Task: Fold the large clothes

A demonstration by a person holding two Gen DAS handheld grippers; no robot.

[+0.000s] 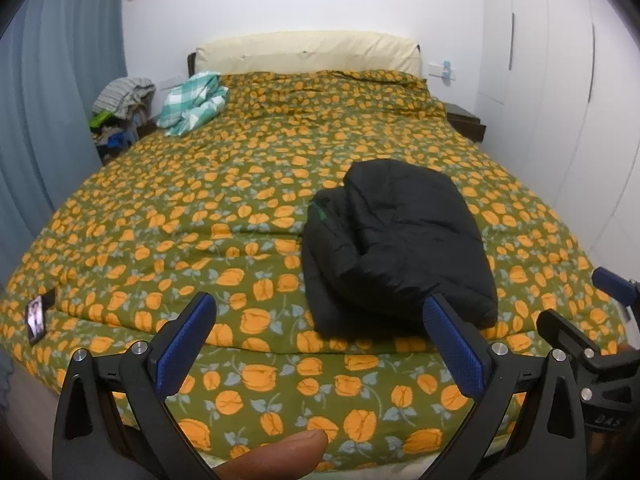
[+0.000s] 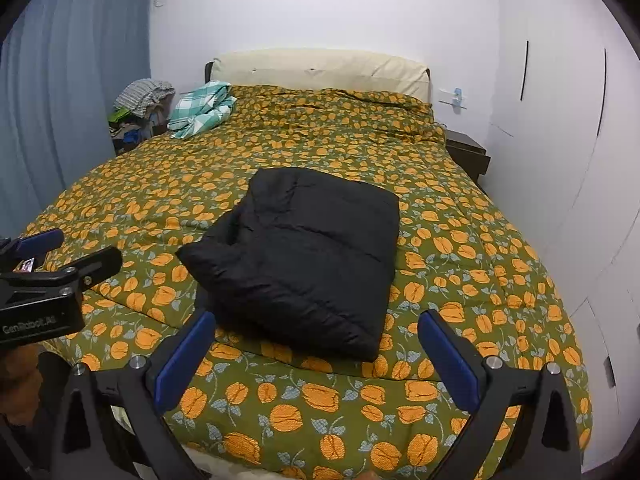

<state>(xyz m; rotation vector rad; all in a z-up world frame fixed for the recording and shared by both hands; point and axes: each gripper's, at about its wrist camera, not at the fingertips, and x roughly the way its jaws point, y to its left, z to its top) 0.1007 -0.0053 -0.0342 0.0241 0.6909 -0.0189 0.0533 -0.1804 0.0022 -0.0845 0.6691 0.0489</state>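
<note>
A folded black puffer jacket lay on the floral bedspread; left claw and right claw hovered spread, empty.

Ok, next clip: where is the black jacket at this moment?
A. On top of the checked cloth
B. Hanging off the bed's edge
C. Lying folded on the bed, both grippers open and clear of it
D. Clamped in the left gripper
C: the black jacket lies as a folded bundle on the floral bedspread, with the left gripper and right gripper open and empty.

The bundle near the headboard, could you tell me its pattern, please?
Teal-and-white check bundle, clearest in the right wrist view.
</note>
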